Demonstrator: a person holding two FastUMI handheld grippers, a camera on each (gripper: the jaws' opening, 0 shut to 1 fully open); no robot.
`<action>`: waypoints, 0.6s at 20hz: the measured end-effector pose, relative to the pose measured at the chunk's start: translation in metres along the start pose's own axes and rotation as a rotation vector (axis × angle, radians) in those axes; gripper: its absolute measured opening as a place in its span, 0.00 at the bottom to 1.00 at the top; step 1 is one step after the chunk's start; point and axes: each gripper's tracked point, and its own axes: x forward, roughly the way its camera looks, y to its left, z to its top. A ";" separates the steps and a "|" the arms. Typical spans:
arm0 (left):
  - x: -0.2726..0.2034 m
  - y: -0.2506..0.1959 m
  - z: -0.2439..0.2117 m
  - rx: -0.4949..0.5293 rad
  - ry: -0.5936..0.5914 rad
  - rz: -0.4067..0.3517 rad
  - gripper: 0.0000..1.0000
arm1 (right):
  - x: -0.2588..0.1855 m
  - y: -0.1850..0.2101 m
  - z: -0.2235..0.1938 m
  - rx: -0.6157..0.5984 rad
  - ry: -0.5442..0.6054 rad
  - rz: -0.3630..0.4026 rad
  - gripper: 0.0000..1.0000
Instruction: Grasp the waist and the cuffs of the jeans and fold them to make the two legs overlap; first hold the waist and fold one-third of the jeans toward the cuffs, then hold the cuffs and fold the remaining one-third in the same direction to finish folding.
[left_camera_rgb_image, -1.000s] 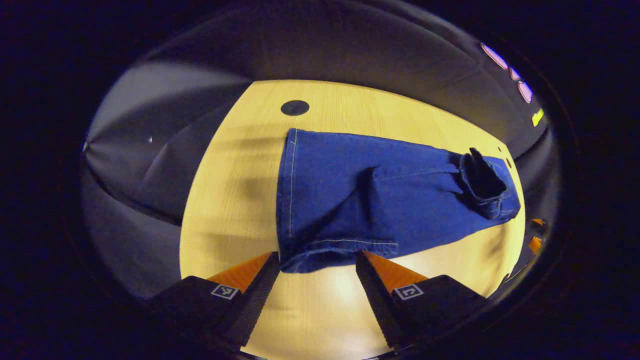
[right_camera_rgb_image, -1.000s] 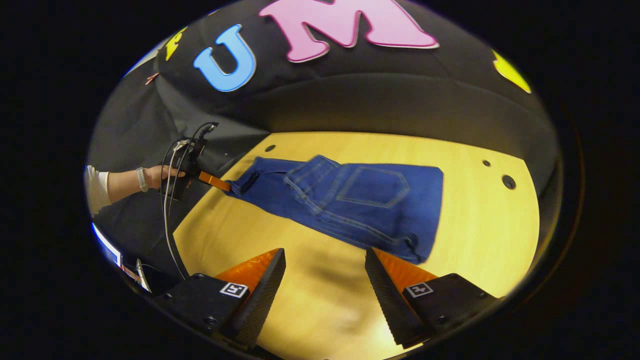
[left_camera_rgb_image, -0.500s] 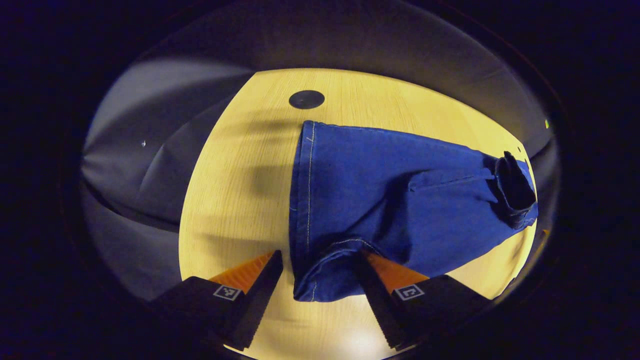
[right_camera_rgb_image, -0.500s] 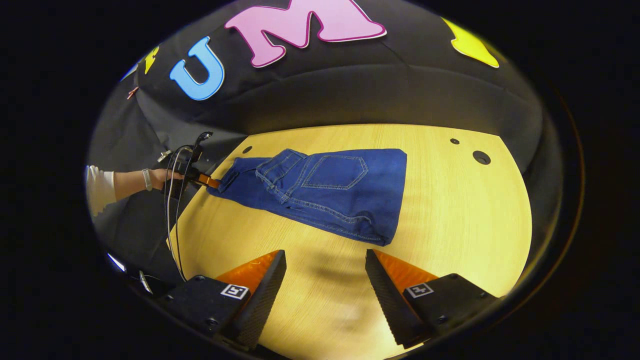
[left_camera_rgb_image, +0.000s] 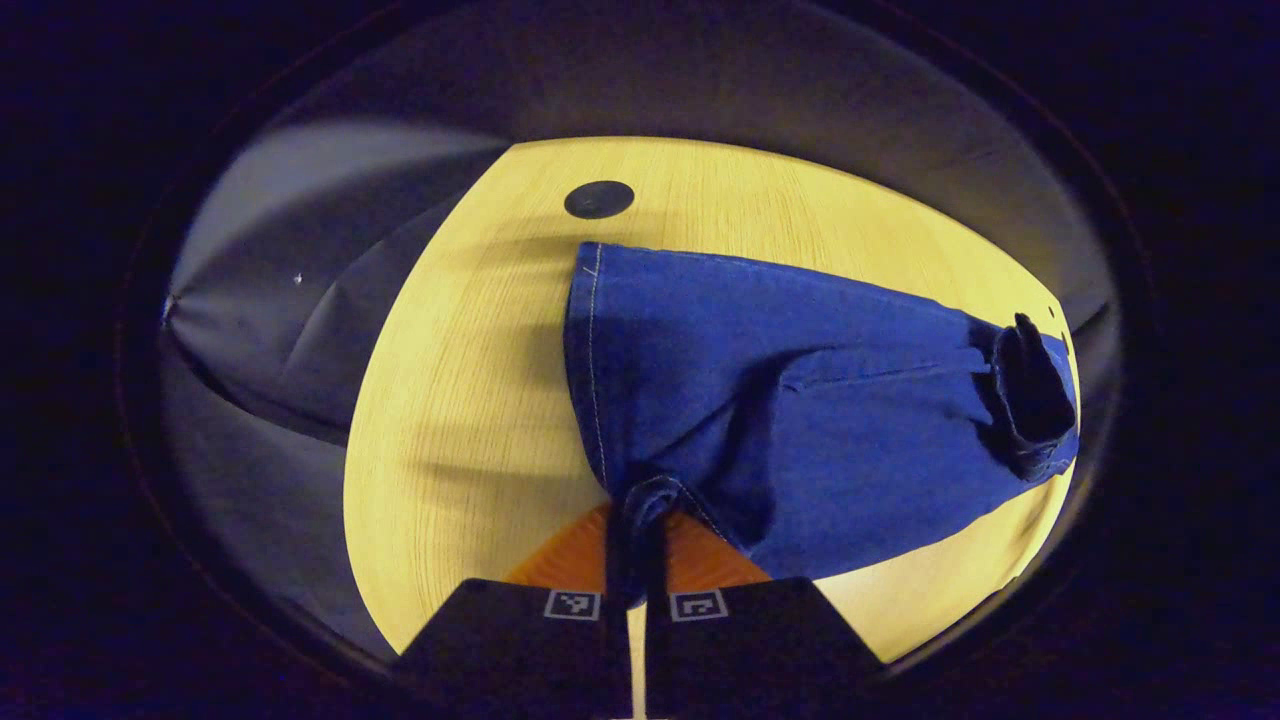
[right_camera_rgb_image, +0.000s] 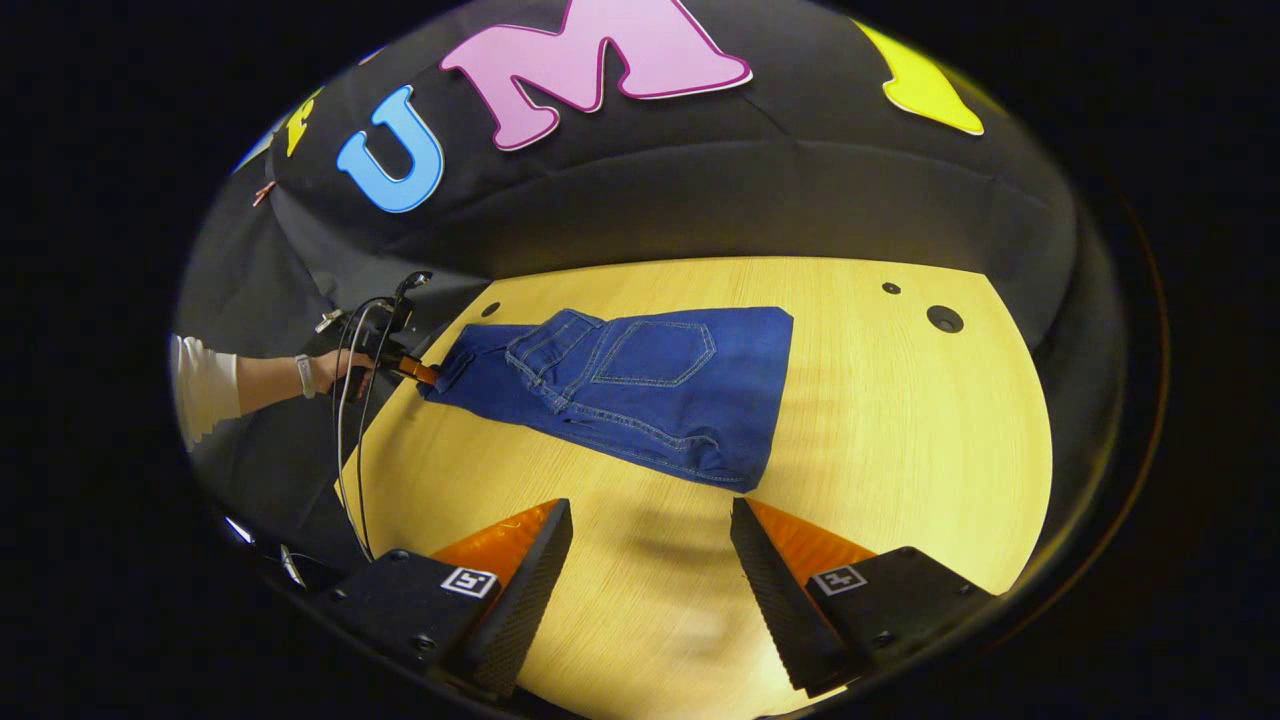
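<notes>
Left gripper view: left gripper (left_camera_rgb_image: 632, 560) jaws clamp jeans (left_camera_rgb_image: 800, 400) cuff on table (left_camera_rgb_image: 470, 400); right gripper (right_camera_rgb_image: 650, 590) jaws apart.

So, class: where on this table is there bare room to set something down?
Bare wood lies right of the jeans, toward the two holes, and along the near edge around the open right gripper. It is crowded at the cuff end, where the left gripper pinches the denim.

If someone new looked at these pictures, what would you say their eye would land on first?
Most likely the blue jeans, lying partly folded across the middle of the pale wooden table with a back pocket facing up. Next, the left gripper, jaws shut on a bunched corner of denim at the cuff end. The right gripper hangs open over bare tabletop, apart from the jeans.
</notes>
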 end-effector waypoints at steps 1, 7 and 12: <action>-0.002 -0.001 0.000 -0.012 -0.003 0.002 0.02 | -0.002 0.000 0.002 -0.003 -0.007 0.002 0.98; -0.085 -0.066 0.036 -0.093 -0.137 -0.236 0.06 | -0.011 -0.004 0.009 0.012 -0.035 0.006 0.98; -0.192 -0.156 0.087 -0.051 -0.294 -0.454 0.06 | -0.024 -0.002 0.026 0.048 -0.102 0.024 0.97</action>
